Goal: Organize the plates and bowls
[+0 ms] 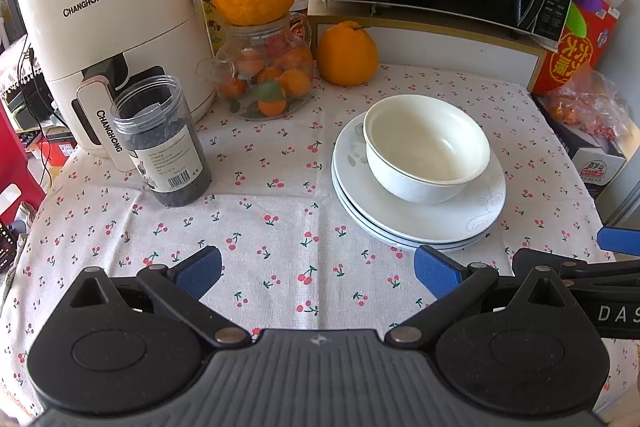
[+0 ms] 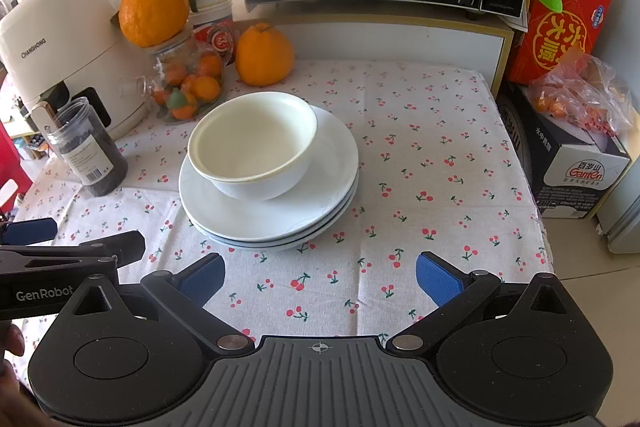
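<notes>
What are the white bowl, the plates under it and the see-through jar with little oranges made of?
The white bowl looks like glazed ceramic: smooth, opaque, softly shiny. The stacked white plates look the same, glossy with faint swirl patterns, though melamine can't be ruled out. The see-through jar of small oranges looks like clear glass: fruit shows through, with bright reflections.

Glossy white ceramic bowl [image 2: 252,147] and plates [image 2: 280,211] on matt woven cherry-print tablecloth [image 2: 420,155]

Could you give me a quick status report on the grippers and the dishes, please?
Left gripper and right gripper jaws open, empty. Bowl sits on stacked plates. Nothing in the way.
</notes>
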Tool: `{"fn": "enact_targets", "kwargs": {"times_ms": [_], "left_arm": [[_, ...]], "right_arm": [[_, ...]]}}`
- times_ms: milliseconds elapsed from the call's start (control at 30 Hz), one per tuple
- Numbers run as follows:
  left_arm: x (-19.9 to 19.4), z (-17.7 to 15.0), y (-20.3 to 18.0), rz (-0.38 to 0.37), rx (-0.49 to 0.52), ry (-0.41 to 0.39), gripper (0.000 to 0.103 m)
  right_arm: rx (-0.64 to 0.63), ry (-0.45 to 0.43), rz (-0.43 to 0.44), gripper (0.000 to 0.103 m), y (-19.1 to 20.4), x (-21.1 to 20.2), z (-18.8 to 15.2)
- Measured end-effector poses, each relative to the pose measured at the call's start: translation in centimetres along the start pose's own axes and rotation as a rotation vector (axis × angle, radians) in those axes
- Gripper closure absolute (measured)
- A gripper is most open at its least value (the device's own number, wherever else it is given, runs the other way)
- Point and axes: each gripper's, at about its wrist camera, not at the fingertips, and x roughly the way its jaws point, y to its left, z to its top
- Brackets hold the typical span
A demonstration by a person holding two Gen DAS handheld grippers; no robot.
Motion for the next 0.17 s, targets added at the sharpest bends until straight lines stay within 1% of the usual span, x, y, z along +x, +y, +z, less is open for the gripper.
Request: {"fn": "enact_targets", "kwargs": {"times_ms": [167], "left_arm": [[0.07, -0.01, 0.03, -0.005, 0.002, 0.0, 0.0]], "right_arm": [[-0.001, 0.0, -0.003, 0.001, 0.01, -0.09, 0.04]]}}
